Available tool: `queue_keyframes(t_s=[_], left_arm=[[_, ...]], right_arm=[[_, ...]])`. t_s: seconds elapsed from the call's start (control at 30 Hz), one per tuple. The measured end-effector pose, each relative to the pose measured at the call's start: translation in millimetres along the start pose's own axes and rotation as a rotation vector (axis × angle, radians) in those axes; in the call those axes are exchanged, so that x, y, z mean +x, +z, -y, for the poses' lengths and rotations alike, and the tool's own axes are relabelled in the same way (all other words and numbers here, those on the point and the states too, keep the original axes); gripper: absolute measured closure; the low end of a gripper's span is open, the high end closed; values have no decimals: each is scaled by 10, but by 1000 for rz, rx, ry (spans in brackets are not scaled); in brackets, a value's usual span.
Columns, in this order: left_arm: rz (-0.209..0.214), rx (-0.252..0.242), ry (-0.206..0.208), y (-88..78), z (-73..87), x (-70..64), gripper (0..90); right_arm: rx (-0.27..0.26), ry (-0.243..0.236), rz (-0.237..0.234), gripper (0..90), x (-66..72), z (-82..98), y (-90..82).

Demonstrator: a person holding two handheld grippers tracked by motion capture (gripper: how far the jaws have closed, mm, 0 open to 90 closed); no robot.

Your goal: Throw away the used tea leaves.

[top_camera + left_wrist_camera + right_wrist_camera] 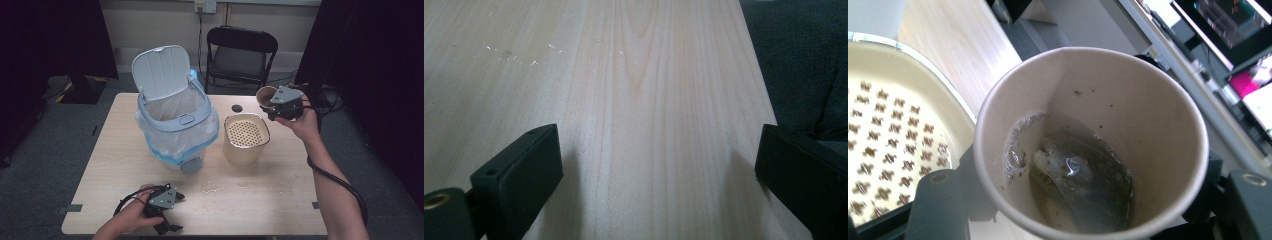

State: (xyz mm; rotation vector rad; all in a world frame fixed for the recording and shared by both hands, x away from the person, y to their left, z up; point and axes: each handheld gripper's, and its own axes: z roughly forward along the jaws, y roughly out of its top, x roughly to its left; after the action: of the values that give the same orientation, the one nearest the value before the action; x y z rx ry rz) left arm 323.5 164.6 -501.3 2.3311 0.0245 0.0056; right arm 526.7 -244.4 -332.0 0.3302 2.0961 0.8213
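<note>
High view, left to right. At the lower left of the frame the left gripper (167,212) lies low over the near edge of the pale wooden table (270,210), held by the person's left hand (131,216), with its black cable looping to the left. In the left gripper view its two black fingers (519,175) stand wide apart at the lower corners of the frame, with bare wood grain between them and nothing held; a few white crumbs (514,56) lie in the upper left of that view.

Left of centre in the high view stands a white and pale blue bin (175,117) lined with a clear bag, its lid (161,71) raised and leaning back. Just right of it, at the centre, sits a cream container (245,137) with a perforated insert across its top. A small dark round object (237,108) lies on the table behind it. A black folding chair (240,55) stands beyond the table at the top centre.

At the upper right of the frame the right gripper (274,105) is held in the air by the right hand (302,122), above and to the right of the cream container. Its fingers (938,205) are closed around a paper cup (1088,135), one on either side. In the right gripper view the cup sits at the centre, tilted toward the camera, with a wet tea bag (1083,175) and a little brown liquid in its bottom; the perforated insert (893,145) lies at the left edge.
</note>
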Motion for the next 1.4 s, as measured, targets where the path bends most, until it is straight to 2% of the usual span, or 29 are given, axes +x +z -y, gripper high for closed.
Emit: queue_keyframes(t_s=[0.03, 0.07, 0.2, 0.23, 0.3, 0.33, 0.4, 0.43, 0.5, 0.53, 0.6, 0.67, 0.7, 0.73, 0.77, 0.8, 0.83, 0.9, 0.93, 0.97, 1.0, 1.17, 1.3, 1.33, 1.37, 1.4], left_arm=[[0, 0, 1, 0, 0, 0, 44], [1, 0, -1, 1, 0, 0, 44], [0, 0, 1, 0, 0, 1, 44], [0, 0, 1, 0, 0, 1, 44], [0, 0, 1, 0, 0, 1, 44], [1, 0, 0, 1, 1, 1, 44], [1, 0, 0, 1, 1, 1, 44], [0, 0, 1, 0, 0, 1, 44], [0, 0, 1, 0, 0, 1, 44], [0, 0, 1, 0, 0, 1, 44], [1, -1, 0, 1, 1, 1, 44], [2, -1, -1, 2, 1, 0, 44], [2, -1, -1, 2, 1, 0, 44], [2, -1, -1, 2, 1, 0, 44], [1, -1, 0, 1, 1, 1, 44], [2, -1, -1, 2, 1, 1, 44], [2, -1, 0, 2, 1, 1, 44], [2, -1, -1, 2, 1, 0, 44], [1, -1, -1, 2, 1, 0, 44], [1, -1, -1, 3, 1, 0, 43], [2, -1, -2, 3, 1, -1, 43], [-3, -4, -8, 7, 0, -6, 42], [-3, -3, -7, 7, 0, -6, 42], [-4, -3, -6, 7, 0, -6, 41], [-3, -3, -6, 7, -1, -7, 42], [-4, -3, -7, 7, -1, -7, 41]], right_arm=[[5, -33, 4, 298, 13, -14, 6], [13, -98, 9, 300, 38, -39, 10], [37, -240, 49, 306, 103, -114, -10], [59, -304, 61, 307, 122, -139, -16], [90, -388, 72, 312, 160, -183, -15], [120, -451, 92, 312, 190, -205, -10], [143, -542, 108, 314, 251, -251, -11], [168, -611, 132, 315, 288, -274, -6], [190, -717, 153, 320, 354, -307, 5], [238, -824, 199, 322, 418, -317, 26], [273, -986, 249, 323, 506, -325, 47], [270, -1056, 279, 323, 547, -338, 49], [273, -1099, 314, 323, 563, -344, 48], [266, -1109, 340, 322, 575, -344, 40], [266, -1158, 358, 322, 576, -369, 37], [268, -1173, 375, 320, 583, -373, 31], [262, -1142, 372, 319, 589, -366, 21], [253, -1147, 367, 314, 583, -397, 10], [248, -1095, 332, 314, 575, -410, 1], [236, -1052, 323, 313, 573, -411, -6], [249, -964, 306, 310, 554, -417, -11], [204, -641, 180, 308, 413, -408, -43], [168, -355, 80, 308, 269, -353, -71], [161, -301, 70, 307, 247, -338, -75], [153, -203, 30, 306, 209, -315, -78], [142, -155, 17, 305, 174, -292, -78]])
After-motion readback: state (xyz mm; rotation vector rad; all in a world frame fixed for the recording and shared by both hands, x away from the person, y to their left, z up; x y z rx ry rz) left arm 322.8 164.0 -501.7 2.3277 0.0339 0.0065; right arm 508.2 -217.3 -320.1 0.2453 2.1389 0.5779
